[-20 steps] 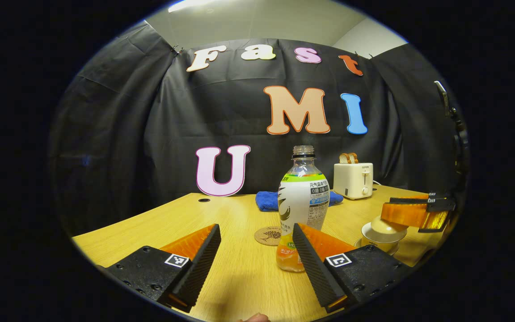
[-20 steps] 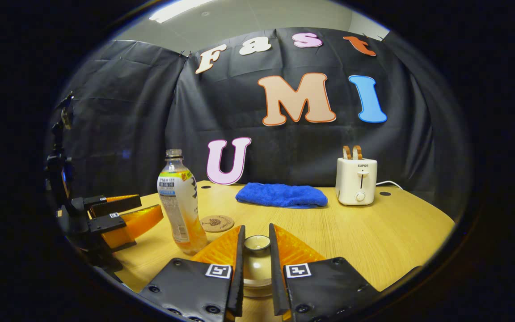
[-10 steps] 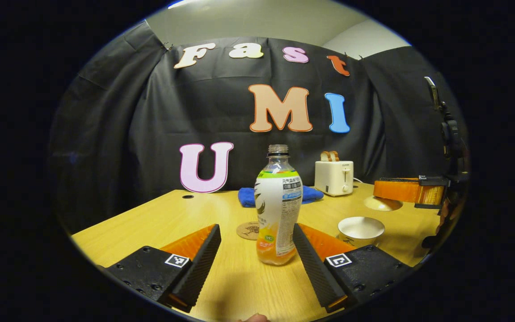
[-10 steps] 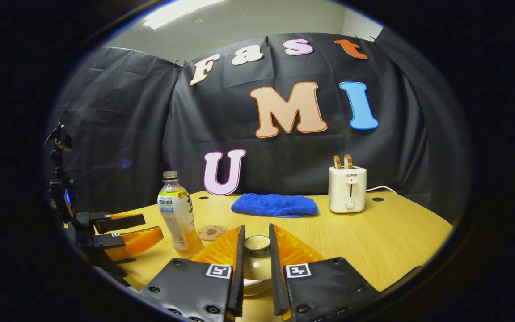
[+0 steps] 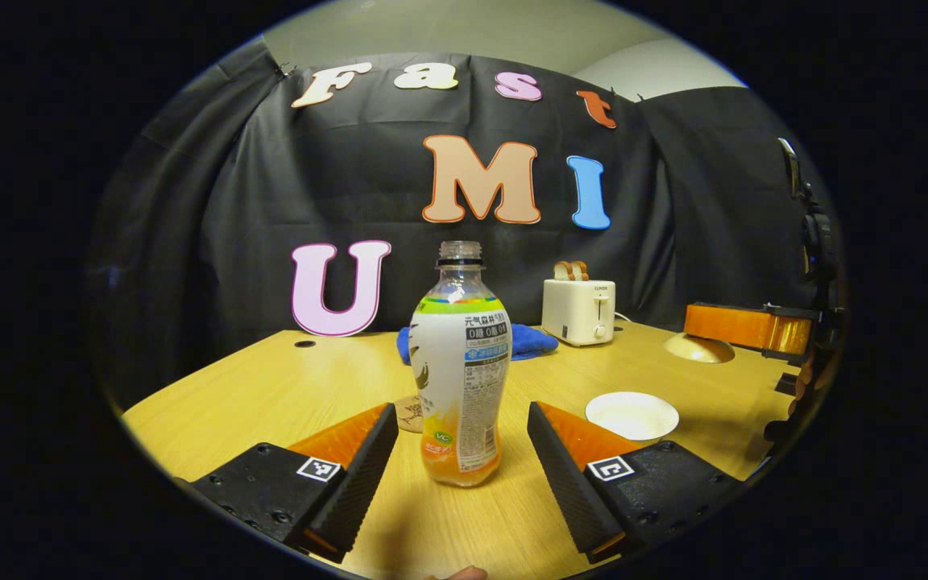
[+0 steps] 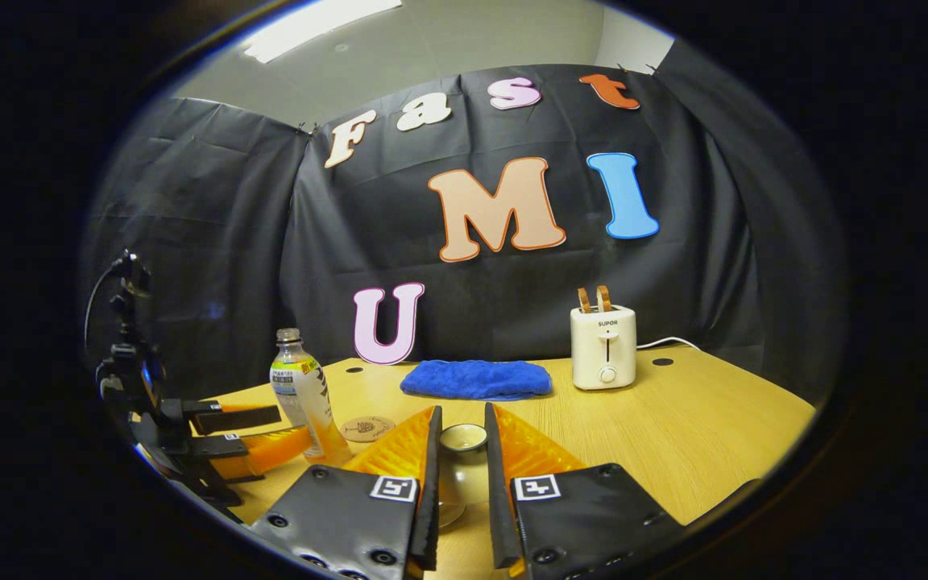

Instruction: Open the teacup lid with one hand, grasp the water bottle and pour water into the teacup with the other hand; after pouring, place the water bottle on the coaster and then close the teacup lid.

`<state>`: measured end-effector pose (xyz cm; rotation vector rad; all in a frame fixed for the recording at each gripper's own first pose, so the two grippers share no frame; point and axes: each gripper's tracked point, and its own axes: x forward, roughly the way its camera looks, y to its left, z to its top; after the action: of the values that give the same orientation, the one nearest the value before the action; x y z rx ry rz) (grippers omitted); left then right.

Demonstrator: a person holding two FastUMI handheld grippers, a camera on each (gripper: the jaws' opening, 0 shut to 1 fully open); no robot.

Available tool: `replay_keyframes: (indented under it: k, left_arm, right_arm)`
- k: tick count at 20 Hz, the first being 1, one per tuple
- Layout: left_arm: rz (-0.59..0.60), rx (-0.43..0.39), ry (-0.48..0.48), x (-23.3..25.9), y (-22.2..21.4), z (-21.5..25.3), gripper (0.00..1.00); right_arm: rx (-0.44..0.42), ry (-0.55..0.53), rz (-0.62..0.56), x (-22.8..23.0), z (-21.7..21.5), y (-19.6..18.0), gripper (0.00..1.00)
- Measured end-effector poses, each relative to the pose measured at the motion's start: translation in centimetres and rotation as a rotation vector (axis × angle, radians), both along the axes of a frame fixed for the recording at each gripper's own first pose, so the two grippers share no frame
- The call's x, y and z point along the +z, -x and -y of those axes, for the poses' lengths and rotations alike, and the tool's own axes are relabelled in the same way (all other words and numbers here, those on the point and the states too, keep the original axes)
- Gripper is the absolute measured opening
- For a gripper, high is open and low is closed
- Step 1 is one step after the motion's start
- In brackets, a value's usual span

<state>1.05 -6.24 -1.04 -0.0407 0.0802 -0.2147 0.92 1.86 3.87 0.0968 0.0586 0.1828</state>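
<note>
A: Table (image 5: 271,395): water bottle (image 5: 459,366) upright, uncapped, between spread left gripper (image 5: 461,451) fingers, untouched. Teacup (image 5: 631,415) uncovered, right of bottle.

B: Right gripper (image 6: 461,475) pinching teacup lid (image 6: 462,463), lifted off.

You're working in a staged recording booth, not a real kitchen: black cloth (image 6: 214,209) hangs as the wall around a wooden table (image 6: 698,419), with a plain office ceiling and a strip light (image 6: 323,18) above. A toaster (image 6: 602,347) and a blue towel (image 6: 476,379) serve as household props.
</note>
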Motion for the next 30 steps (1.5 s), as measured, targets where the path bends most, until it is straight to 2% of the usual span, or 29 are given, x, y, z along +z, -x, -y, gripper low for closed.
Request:
replay_keyframes:
  k: [6,8,16,17,18,23,27,28,30]
  left_arm:
    - [-0.004,-0.025,0.001,-0.2,-1.4,1.0,0.94]
    - [-0.016,-0.022,-0.007,-0.4,-1.8,0.9,0.94]
    - [-0.026,-0.04,-0.035,-0.6,-2.7,1.2,0.75]
    - [-0.024,-0.043,-0.038,-0.7,-2.7,1.2,0.67]
    - [-0.027,-0.043,-0.045,-0.8,-2.8,1.3,0.67]
    - [-0.024,-0.045,-0.085,-0.9,-3.1,1.6,0.57]
    - [-0.021,-0.054,-0.135,-0.9,-3.1,1.8,0.55]
    - [-0.02,-0.048,-0.157,-0.9,-3.1,1.8,0.55]
    - [-0.014,-0.038,-0.226,-0.9,-3.0,1.6,0.55]
  right_arm:
    - [-0.008,0.05,0.004,0.6,0.9,0.6,0.31]
    - [-0.003,0.047,0.0,0.6,0.9,0.9,0.29]
    - [-0.012,0.026,0.001,1.1,1.9,1.0,0.29]
    - [-0.014,0.024,0.003,1.2,2.1,0.9,0.28]
    - [-0.016,0.024,0.005,1.4,2.2,1.0,0.31]
    - [-0.026,0.026,0.012,1.7,2.9,1.2,0.28]
    - [-0.036,0.025,0.02,2.1,3.5,1.3,0.28]
    - [-0.037,0.022,0.022,2.3,3.6,1.3,0.31]
    - [-0.041,0.016,0.024,2.4,3.9,1.4,0.29]
